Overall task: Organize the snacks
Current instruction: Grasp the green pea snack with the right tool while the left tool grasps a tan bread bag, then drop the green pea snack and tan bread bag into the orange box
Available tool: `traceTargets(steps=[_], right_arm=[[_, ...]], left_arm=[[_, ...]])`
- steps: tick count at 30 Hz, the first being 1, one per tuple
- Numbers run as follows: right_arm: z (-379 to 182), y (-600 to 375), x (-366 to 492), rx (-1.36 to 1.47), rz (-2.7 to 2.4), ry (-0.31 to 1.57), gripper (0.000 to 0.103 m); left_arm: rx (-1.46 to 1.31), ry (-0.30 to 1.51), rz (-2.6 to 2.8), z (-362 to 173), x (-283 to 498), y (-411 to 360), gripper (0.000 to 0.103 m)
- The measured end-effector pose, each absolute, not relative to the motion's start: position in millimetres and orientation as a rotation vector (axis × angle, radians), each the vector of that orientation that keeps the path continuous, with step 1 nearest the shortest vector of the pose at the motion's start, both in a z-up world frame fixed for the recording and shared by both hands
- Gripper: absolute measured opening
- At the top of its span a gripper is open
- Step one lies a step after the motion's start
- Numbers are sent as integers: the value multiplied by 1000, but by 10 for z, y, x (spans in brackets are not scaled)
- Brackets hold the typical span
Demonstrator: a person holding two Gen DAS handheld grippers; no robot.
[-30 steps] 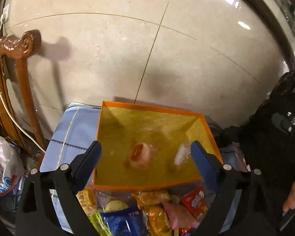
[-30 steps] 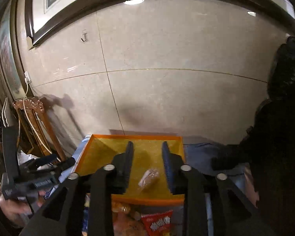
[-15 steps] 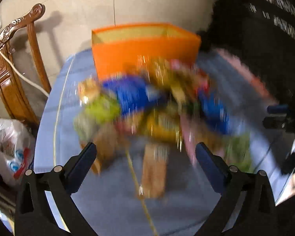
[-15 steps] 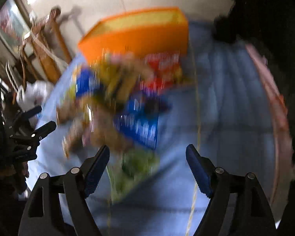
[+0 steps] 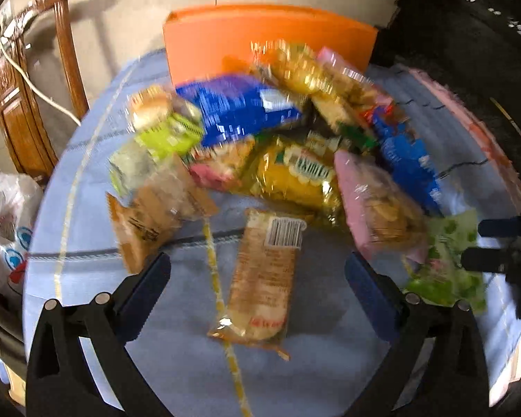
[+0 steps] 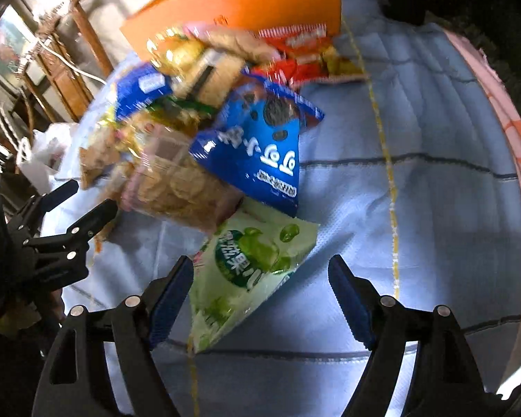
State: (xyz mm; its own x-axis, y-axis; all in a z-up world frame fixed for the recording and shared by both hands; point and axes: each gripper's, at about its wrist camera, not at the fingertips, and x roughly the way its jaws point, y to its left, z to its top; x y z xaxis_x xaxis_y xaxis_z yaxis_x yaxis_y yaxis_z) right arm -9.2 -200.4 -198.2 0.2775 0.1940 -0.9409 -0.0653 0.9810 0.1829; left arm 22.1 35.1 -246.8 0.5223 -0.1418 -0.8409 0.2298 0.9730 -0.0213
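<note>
Now we reach for next snacks: left gripper (image 5: 257,278) spread over tan cracker packet (image 5: 260,281), right gripper (image 6: 260,292), jaws just closing, straddling green jelly bag (image 6: 250,264) untouched. Next: drop, pinch, carry to orange box (image 5: 267,31).

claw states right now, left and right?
Left claw: open, empty, over a tan snack packet.
Right claw: jaws just closing slightly, still open, empty, around a green snack bag.

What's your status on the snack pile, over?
Left gripper open over the tan cracker packet. Right gripper open over the green candy bag, its fingers just closing a little. Orange box behind the pile. Nothing blocking.
</note>
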Motion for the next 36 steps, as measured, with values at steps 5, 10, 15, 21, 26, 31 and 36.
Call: traceTargets(steps=[5,10,15,21,26,31,36], right_arm=[[-2100,-1846,-63,82,255,1312,21],[-2067,-1931,-105,110,255,1306,10],[-1907,-2022,-198,131,291,1276,9],[-1485,-2158,-263,168,323,1194,9],[-983,-2234,-132,204,346,1087,9],[-416,-2324,200,204,355,958,9],[86,-2386,759,200,335,857,9]], left_arm=[[119,1018,-240,-2635,211,260,33],[30,1035,-292,-2619,116,394,33],[-27,998,-330,-2413,-45,503,33],[-69,920,-354,-1972,-145,595,33],[-86,850,-355,-1572,-76,617,33],[-84,786,-361,-1151,251,542,33],[-83,736,-349,-699,851,451,33]])
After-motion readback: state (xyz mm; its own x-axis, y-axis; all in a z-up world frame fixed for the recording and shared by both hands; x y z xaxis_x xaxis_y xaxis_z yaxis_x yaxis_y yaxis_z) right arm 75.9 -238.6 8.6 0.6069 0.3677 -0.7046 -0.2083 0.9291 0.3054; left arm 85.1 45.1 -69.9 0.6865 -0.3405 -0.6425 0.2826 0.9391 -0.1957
